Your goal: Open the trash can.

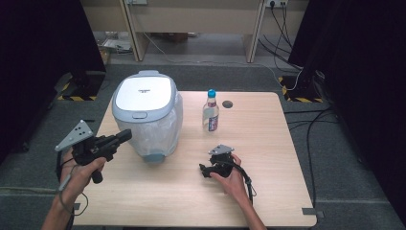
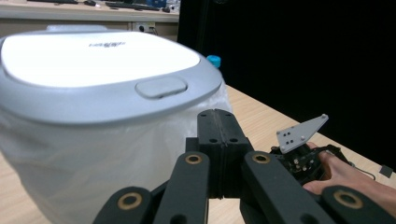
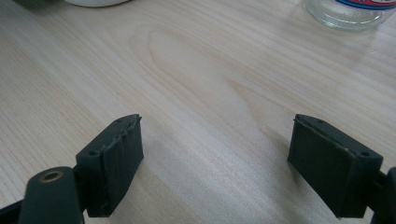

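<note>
Two hand-held black two-jaw grippers were in use at the light wooden table [image 1: 268, 158]; the left gripper [image 1: 125, 135] was raised off the table at its left edge, gripped from below by the person's left hand [image 1: 82, 168], its jaws pointing right toward the white-lidded grey plastic bin [image 1: 146, 112] lined with a clear bag; the jaw tips stood just beside the bin's left wall, though contact could not be confirmed from the high view; the left jaws were pressed together with nothing between them, as the left gripper view [image 2: 218, 140] made plain; the right gripper [image 1: 205, 169] lay low at the table's middle front, held under the person's right hand [image 1: 233, 178], jaws pointing left; its cable [image 1: 248, 182] trailed back along the forearm.

The bin stood on the left half of the table, lid down; the clear plastic bottle with a blue cap [image 1: 210, 112] stood upright to its right, apart from it and well ahead of the right gripper.

The left gripper view showed the oval push button [image 2: 161, 87] on the front of the bin lid and the grey three-cornered plate [image 2: 301, 133] of the other gripper beyond; the bottle appeared there as a blue cap [image 2: 214, 60] behind the lid; the right gripper view [image 3: 215, 161] showed the right jaws spread wide over bare wood grain, holding nothing, with the bottle's clear base [image 3: 343, 14] at the top edge; the high view could not settle that jaw gap.
</note>
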Action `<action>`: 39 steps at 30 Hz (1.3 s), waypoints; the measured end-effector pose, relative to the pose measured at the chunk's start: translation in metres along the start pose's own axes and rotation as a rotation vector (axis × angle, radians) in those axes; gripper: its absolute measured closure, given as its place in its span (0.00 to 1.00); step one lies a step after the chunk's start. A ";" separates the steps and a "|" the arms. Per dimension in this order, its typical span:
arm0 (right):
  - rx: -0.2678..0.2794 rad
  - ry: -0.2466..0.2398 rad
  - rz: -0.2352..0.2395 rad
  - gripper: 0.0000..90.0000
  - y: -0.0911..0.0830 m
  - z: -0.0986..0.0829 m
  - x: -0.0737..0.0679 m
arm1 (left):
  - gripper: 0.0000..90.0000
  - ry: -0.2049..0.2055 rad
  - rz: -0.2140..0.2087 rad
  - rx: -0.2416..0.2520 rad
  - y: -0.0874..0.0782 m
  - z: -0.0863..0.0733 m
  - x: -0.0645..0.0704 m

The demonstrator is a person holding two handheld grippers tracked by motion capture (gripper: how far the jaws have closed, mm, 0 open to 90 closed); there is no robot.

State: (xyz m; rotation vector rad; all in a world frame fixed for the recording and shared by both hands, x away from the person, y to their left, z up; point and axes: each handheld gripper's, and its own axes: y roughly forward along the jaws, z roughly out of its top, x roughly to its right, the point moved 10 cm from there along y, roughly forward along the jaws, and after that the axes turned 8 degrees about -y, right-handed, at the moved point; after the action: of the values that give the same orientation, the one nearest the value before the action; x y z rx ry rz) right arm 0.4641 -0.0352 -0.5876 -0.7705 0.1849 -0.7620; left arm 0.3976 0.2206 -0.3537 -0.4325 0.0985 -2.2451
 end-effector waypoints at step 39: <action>-0.002 -0.001 -0.003 0.19 0.000 0.000 0.000 | 1.00 0.073 0.106 -0.009 0.053 0.026 -0.027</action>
State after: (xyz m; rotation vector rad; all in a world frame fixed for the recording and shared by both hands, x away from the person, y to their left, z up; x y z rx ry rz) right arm 0.4642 -0.0353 -0.5877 -0.7727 0.1836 -0.7648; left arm 0.4613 0.2081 -0.3480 -0.3425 0.1658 -2.1566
